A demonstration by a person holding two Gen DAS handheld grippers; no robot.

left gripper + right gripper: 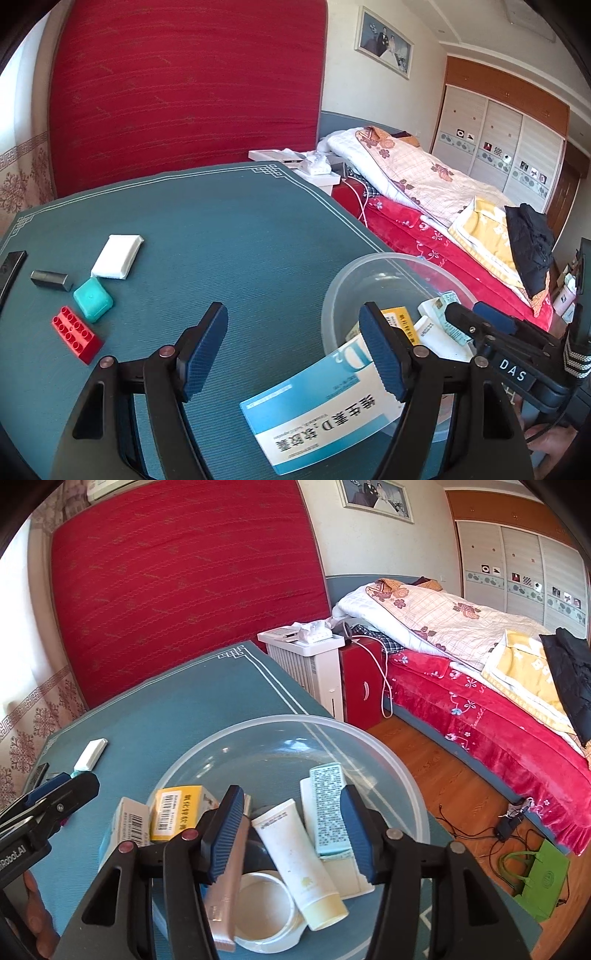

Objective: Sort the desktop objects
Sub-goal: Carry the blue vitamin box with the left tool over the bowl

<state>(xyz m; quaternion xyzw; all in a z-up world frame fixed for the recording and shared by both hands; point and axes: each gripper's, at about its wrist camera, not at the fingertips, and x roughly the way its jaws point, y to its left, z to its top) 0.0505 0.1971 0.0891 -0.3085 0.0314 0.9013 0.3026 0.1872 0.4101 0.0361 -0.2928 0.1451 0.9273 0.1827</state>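
A table (229, 236) covered in a teal mat takes up most of both views, with a bed (491, 716) under a red blanket and a red mattress (184, 92) stood against the wall seen behind it. A clear plastic bowl (236, 734) is set near the table's right edge. Inside it are gathered a white tube (299, 853), a pale green box (330, 808), a yellow box (177, 808), a round white lid (264, 908) and a pinkish tube (227, 878) half hidden by a finger. A blue and white medicine box (314, 413) is seen leaning against the bowl's near rim, one end in the bowl and the other out over the mat.

On the far left of the table, well apart from the bowl, are laid a white packet (117, 256), a red toy brick (77, 334), a small green case (93, 299) and a dark grey block (51, 280), the last three close together.

The left gripper (295, 350) is held with its fingers wide apart above the mat and the medicine box; nothing is pressed between its pads. The right gripper (291, 830) is held over the bowl, its fingers parted on either side of the white tube and the green box without visibly gripping either.
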